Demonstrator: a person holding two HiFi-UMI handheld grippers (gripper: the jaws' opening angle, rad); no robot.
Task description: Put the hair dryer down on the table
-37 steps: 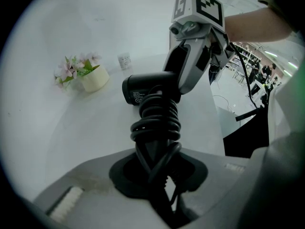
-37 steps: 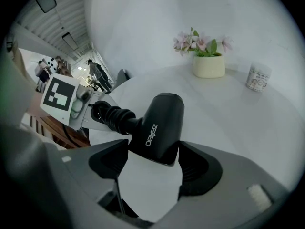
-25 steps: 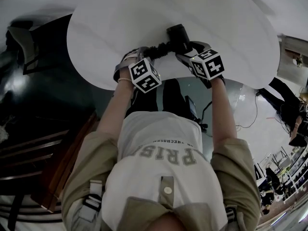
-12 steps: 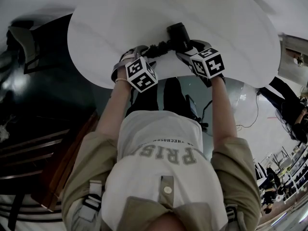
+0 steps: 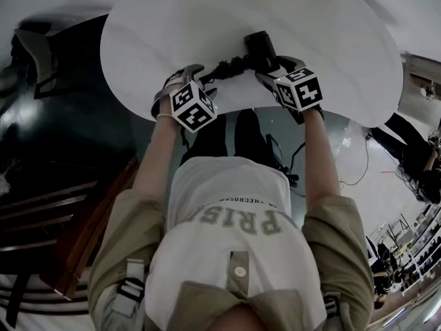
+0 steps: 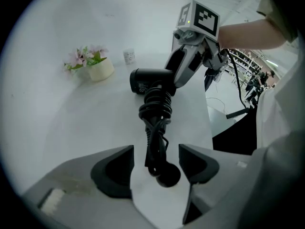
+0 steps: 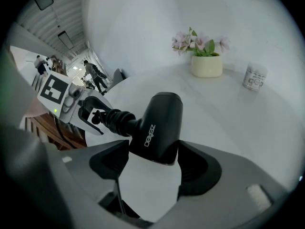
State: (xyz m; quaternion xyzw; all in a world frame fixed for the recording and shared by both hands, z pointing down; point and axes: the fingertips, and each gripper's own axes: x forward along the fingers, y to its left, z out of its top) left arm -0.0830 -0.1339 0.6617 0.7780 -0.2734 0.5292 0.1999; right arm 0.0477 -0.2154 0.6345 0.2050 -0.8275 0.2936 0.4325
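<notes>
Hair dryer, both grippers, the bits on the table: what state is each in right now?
Hair dryer: looks to rest on the table, cord wound round its handle.
Left gripper: open, jaws have just been opening; the handle end lies between them untouched.
Right gripper: shut on the hair dryer's barrel.
Flower pot: upright.
Small jar: upright.

The hair dryer (image 7: 159,123) is black with white lettering; the desk (image 5: 172,26) is white; pink flowers (image 7: 198,42) sit in a cream pot (image 7: 206,66); marker cubes (image 5: 191,106) bear black-and-white squares.
</notes>
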